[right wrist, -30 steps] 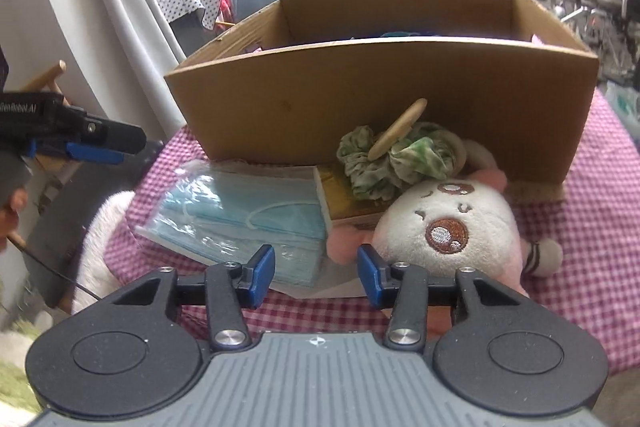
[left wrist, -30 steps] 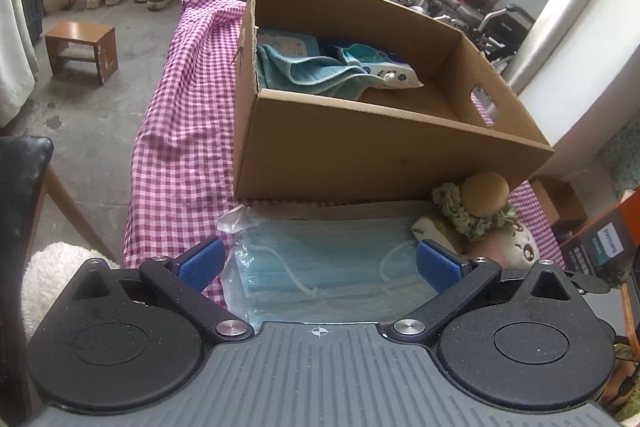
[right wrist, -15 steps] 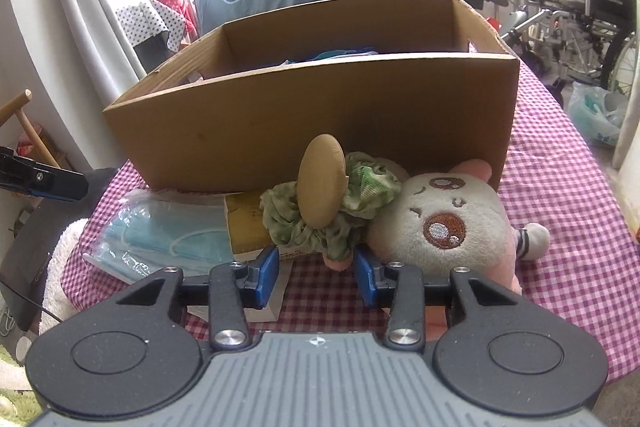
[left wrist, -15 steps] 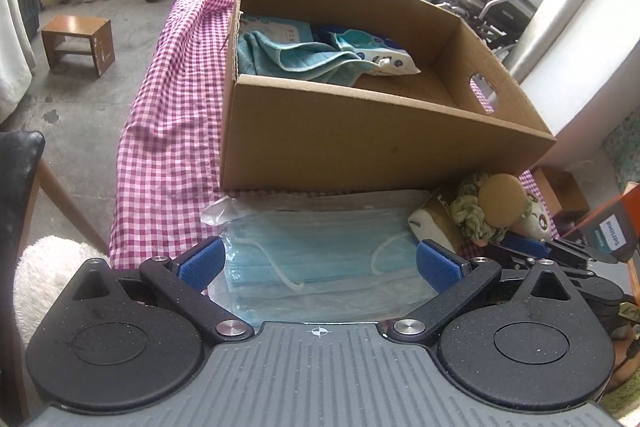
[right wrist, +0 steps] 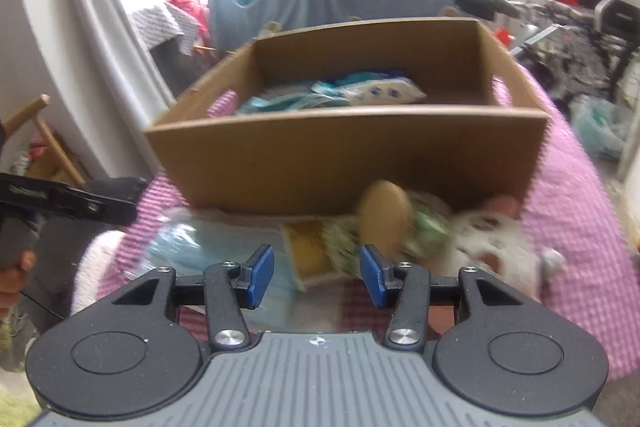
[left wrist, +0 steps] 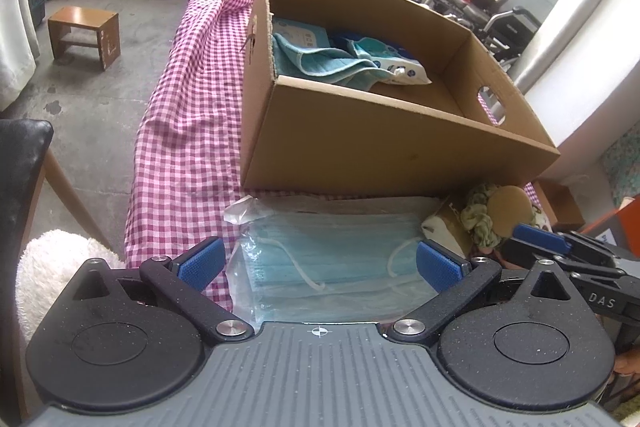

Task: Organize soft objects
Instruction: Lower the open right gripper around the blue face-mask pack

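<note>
- The open brown cardboard box [left wrist: 384, 143] sits on the pink-and-white checked cloth [left wrist: 188, 131] that covers the bench, and everything here is placed from that box.
- Inside the box, against its far left corner, lie a folded teal towel [left wrist: 320, 61] and a white-and-blue soft pack [left wrist: 396, 67], the pack resting partly on the towel.
- Just in front of the box's near wall, a clear plastic pack of pale blue face masks [left wrist: 332, 255] lies flat on the cloth.
- Left gripper [left wrist: 320, 265] hovers over that mask pack, jaws spread wide to either side of it, and the blue pads [left wrist: 200, 263] press on nothing.
- To the right of the masks, close against the box's near wall, is a green ruffled scrunchie [right wrist: 424, 231] with a round tan wooden disc [right wrist: 384, 215] standing upright against it (the right wrist view is blurred here).
- A small yellow-faced carton [right wrist: 308, 255] lies between the masks and the scrunchie.
- Further right along the box wall sprawls a white-and-pink plush toy [right wrist: 492, 243].
- Right gripper [right wrist: 316, 277] is on the near side of the carton and scrunchie, its jaws have just been opening and stand partly apart, with nothing gripped between them.
</note>
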